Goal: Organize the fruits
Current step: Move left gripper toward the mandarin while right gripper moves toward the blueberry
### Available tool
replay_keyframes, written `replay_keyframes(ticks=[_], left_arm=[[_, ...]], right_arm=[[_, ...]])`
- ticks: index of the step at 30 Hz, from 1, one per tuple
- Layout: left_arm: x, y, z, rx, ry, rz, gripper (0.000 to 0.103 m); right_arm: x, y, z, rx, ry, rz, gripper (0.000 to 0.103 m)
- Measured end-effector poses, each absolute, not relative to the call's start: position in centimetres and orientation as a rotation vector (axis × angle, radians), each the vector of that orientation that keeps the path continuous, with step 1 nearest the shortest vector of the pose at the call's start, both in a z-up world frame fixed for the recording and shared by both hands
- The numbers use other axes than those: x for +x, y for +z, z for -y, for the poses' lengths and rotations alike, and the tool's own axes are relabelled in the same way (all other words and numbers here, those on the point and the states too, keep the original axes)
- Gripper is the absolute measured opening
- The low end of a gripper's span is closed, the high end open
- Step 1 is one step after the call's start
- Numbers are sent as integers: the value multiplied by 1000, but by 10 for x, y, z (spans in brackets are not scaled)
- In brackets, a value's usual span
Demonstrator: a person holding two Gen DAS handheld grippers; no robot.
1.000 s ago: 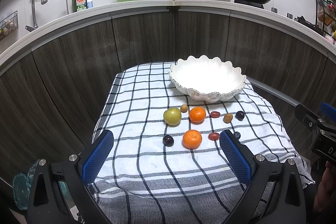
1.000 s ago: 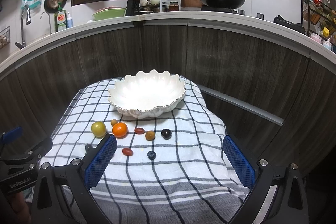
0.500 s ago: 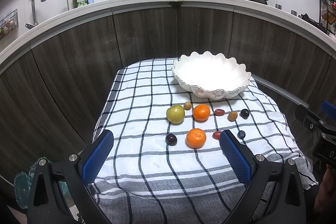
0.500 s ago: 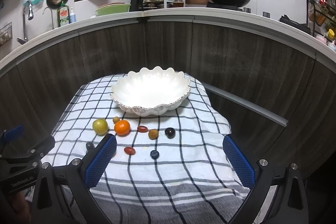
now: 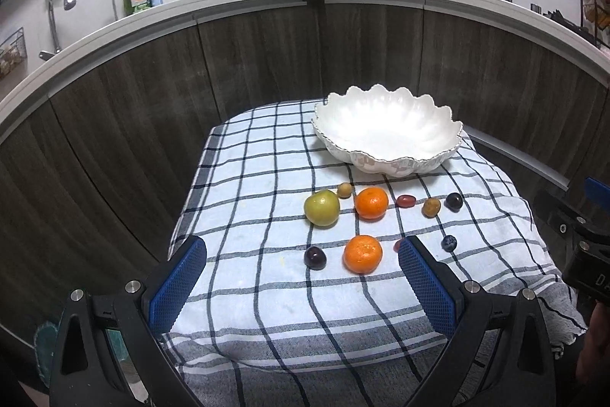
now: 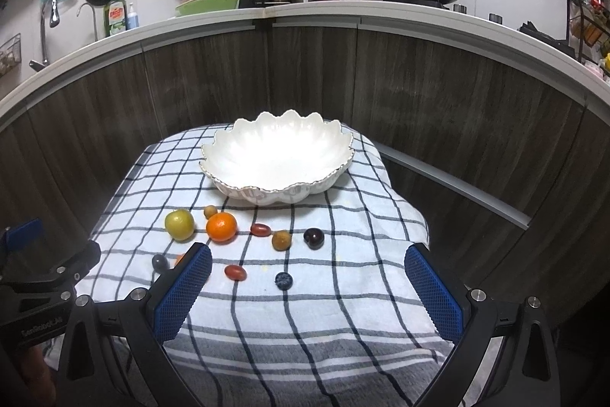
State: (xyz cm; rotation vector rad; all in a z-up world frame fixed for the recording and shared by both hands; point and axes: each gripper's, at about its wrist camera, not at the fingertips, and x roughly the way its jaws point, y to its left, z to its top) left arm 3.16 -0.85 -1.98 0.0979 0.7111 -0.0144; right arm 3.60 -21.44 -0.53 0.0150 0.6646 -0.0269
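An empty white scalloped bowl (image 5: 387,130) (image 6: 276,155) stands at the far end of a checked cloth. In front of it lie a green apple (image 5: 321,208) (image 6: 179,224), two oranges (image 5: 371,203) (image 5: 362,253), dark plums (image 5: 315,257) (image 6: 313,238), red grape tomatoes (image 6: 235,272), a blueberry (image 6: 284,280) and small brown fruits (image 6: 281,239). My left gripper (image 5: 301,288) is open and empty above the cloth's near part, short of the near orange. My right gripper (image 6: 309,292) is open and empty, just short of the blueberry.
The checked cloth (image 5: 267,170) covers a small table whose edges drop off on all sides. Dark wooden cabinet fronts (image 6: 438,109) curve behind it, under a white counter with a wok, dish soap and a sink.
Both grippers have moved a little forward and lower toward the fruits, which now appear closer. Both remain open. No fruit has moved.
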Motion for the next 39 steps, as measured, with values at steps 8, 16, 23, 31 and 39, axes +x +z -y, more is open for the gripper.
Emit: replay_keyframes(ticks=[8,16,23,31,39], left_arm=[[44,-26,17,129,-41,-727,100],[56,-36,27,156,-83,-750,93],[71,-49,32,164,-113,-793,88],[83,-65,44,203,-150,-825,83],[97,-81,48,208,-174,-869,81]], right_arm=[[48,-14,215,10,-26,-692,102],[60,-24,211,-8,3,-715,96],[75,-35,208,-17,29,-749,85],[90,-52,207,-4,49,-799,76],[103,-66,205,-1,58,-833,76]])
